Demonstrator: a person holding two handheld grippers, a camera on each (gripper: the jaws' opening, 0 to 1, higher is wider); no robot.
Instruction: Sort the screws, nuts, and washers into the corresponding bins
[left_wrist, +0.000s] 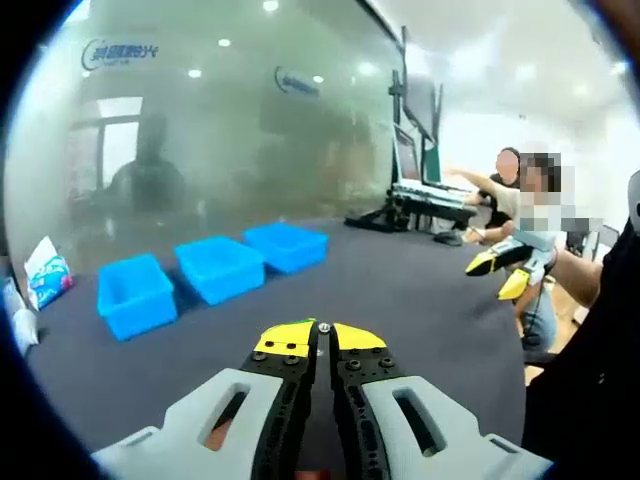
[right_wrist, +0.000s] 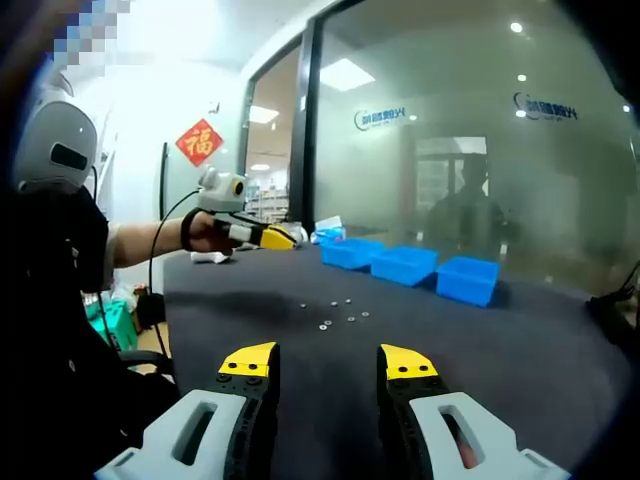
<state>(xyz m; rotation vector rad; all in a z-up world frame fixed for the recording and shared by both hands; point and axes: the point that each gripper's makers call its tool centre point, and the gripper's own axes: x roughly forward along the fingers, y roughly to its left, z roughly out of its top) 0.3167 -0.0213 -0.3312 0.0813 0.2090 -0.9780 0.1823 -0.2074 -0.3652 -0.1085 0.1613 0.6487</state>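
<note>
The small metal screws, nuts and washers (right_wrist: 335, 312) lie scattered loose on the dark tabletop (right_wrist: 520, 350), ahead of your right gripper (right_wrist: 328, 362) and a little beyond its yellow tips, nearer the left tip than the right. They are too small to tell one kind from another. Your right gripper's jaws stand wide apart with nothing between them, and the hardware sits well clear of both fingers.

Past the scatter, three blue plastic bins (right_wrist: 408, 263) stand in a row near the table's far edge, in front of a frosted glass wall (right_wrist: 470, 140). In the left gripper view the same three bins (left_wrist: 213, 268) run in a line on the table's dark surface (left_wrist: 400, 290), ahead and to the left of your left gripper (left_wrist: 319, 340). Its yellow-tipped jaws are pressed together, with only a thin slit between them, and I see nothing held there.

Your right gripper (left_wrist: 510, 272) also enters the left gripper view from the right, raised above the table edge. Likewise, your left gripper (right_wrist: 262, 236) shows in the right gripper view, held in your hand (right_wrist: 205, 232) above the table's far left side, well away from the hardware.
</note>
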